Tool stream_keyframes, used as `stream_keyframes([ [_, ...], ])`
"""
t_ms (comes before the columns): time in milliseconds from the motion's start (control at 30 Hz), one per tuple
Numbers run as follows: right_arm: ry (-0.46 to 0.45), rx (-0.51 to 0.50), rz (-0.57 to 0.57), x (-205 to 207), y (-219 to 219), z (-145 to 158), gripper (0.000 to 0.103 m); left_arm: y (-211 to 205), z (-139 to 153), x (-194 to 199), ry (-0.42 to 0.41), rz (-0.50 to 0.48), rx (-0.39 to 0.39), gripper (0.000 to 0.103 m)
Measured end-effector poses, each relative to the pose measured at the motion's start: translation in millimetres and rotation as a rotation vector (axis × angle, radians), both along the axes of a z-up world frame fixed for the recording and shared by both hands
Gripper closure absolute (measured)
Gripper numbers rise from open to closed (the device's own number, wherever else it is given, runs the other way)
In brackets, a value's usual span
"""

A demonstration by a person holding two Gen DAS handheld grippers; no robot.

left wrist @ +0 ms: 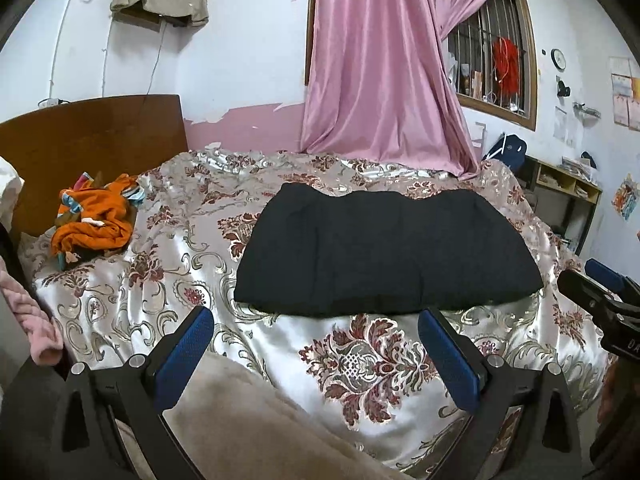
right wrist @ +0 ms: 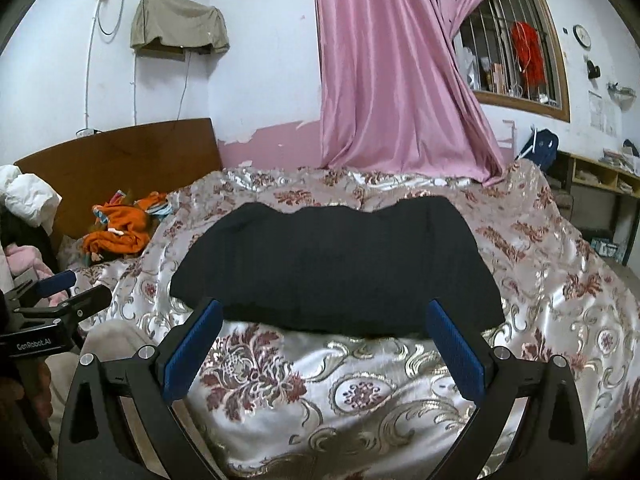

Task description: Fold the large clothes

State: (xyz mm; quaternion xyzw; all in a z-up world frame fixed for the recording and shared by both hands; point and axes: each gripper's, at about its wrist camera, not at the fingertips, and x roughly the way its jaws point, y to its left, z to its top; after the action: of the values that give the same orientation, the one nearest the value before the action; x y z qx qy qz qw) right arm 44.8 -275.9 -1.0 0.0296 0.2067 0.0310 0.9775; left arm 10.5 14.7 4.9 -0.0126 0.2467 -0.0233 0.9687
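Note:
A black garment (left wrist: 384,252) lies folded into a flat wide rectangle on the floral bedspread (left wrist: 180,264). In the right wrist view the same black garment (right wrist: 336,268) fills the middle of the bed. My left gripper (left wrist: 316,316) hovers open just short of the garment's near edge, nothing between its blue pads. My right gripper (right wrist: 324,308) is open too, its fingertips level with the garment's near edge, holding nothing. The right gripper's body (left wrist: 608,300) shows at the left view's right edge; the left gripper's body (right wrist: 52,300) shows at the right view's left edge.
A crumpled orange garment (left wrist: 96,224) lies near the wooden headboard (left wrist: 92,132). A pink curtain (left wrist: 380,72) hangs down onto the bed's far side. A beige blanket (left wrist: 248,420) sits under the left gripper. Shelves (left wrist: 568,188) stand to the right of the bed.

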Motion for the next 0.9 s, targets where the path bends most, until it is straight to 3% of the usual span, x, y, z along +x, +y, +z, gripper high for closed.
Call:
stream_keyframes([
  [900, 0.018, -0.002, -0.003, 2.9, -0.6, -3.0, 0.003, -3.1, 3.3, -1.9, -0.015, -0.006, 0.015, 0.0],
])
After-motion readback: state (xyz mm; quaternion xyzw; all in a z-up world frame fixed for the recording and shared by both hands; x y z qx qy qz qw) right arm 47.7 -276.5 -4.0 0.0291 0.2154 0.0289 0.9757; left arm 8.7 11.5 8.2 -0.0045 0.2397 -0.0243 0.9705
